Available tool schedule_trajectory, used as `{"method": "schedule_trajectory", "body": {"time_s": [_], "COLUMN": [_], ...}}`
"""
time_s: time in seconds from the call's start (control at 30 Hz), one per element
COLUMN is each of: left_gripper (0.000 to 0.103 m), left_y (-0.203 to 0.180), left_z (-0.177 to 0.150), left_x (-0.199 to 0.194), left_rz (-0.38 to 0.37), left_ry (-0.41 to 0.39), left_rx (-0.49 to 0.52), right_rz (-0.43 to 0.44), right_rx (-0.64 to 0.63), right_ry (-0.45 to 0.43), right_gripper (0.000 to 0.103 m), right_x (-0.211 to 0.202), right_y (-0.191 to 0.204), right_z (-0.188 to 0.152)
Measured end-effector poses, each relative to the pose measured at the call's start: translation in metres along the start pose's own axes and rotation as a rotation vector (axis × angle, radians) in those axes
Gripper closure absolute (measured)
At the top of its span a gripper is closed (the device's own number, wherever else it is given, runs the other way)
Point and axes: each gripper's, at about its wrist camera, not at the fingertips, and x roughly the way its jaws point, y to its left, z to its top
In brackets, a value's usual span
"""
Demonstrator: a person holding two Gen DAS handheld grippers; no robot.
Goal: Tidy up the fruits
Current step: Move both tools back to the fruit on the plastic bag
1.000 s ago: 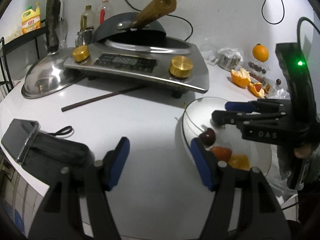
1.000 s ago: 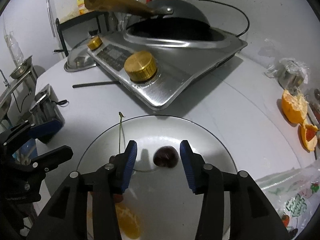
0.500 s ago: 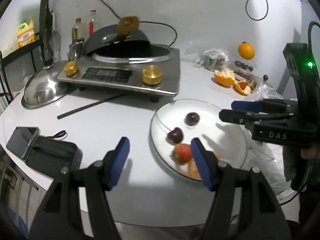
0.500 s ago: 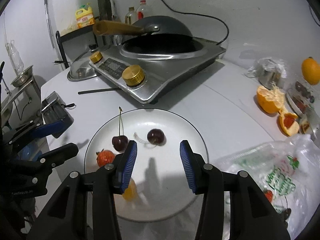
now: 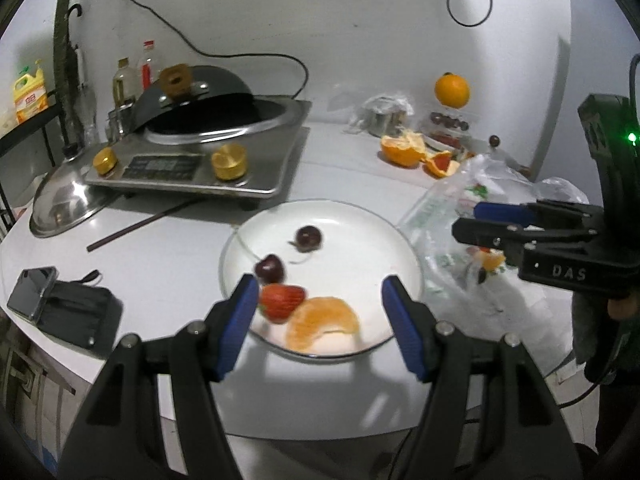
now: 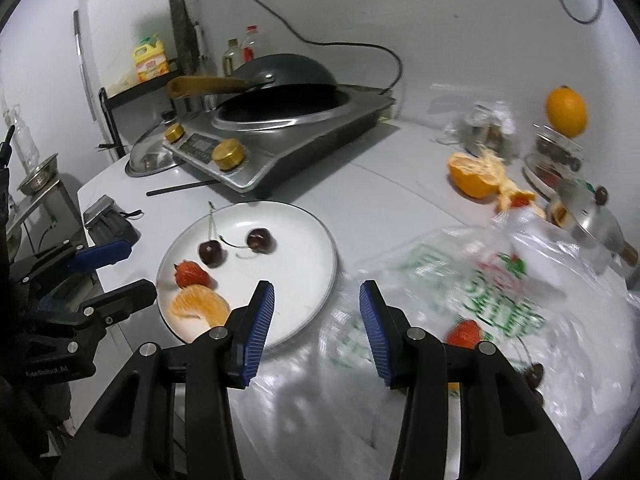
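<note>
With jaws apart, plate [image 5: 400,240] just beyond, untouched.

We were in a home kitchen. On the white round table [image 5: 168,256] stood a steel induction cooker with brass knobs [image 5: 200,160], a dark wok with a wooden handle [image 6: 280,76] resting in it, and a domed steel lid [image 5: 64,204] beside it. Oil and sauce bottles [image 6: 240,50] and a yellow jug [image 6: 150,58] lined a black shelf, and peeled orange halves [image 6: 476,174] lay near a white plate of cut fruit [image 6: 304,240].

Both tongs [image 5: 316,328] [image 6: 316,332] open, empty, angled down
</note>
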Motion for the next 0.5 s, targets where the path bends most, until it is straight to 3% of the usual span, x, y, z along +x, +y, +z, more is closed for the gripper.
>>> {"method": "schedule_trajectory", "body": {"time_s": [0.2,0.3,0.5], "left_gripper": [0.036,0.026,0.026], "left_y": [-0.030,-0.046,-0.076], "left_z": [0.000,0.000,0.000], "left_x": [0.002,0.002,0.006], "left_rz": [-0.018,-0.026,-0.041], "left_ry": [0.013,0.017,0.027], "left_rx": [0.032,0.050,0.084], "right_rz": [-0.029,-0.039,-0.051], "right_rx": [0.038,0.055,0.087], "right_ry": [-0.025,-0.038,-0.055], "right_gripper": [0.056,0.056,0.056], "right_x": [-0.024,-0.034,-0.051], "right_y": [-0.030,-0.043,-0.070], "right_z": [-0.017,-0.025,-0.042]}}
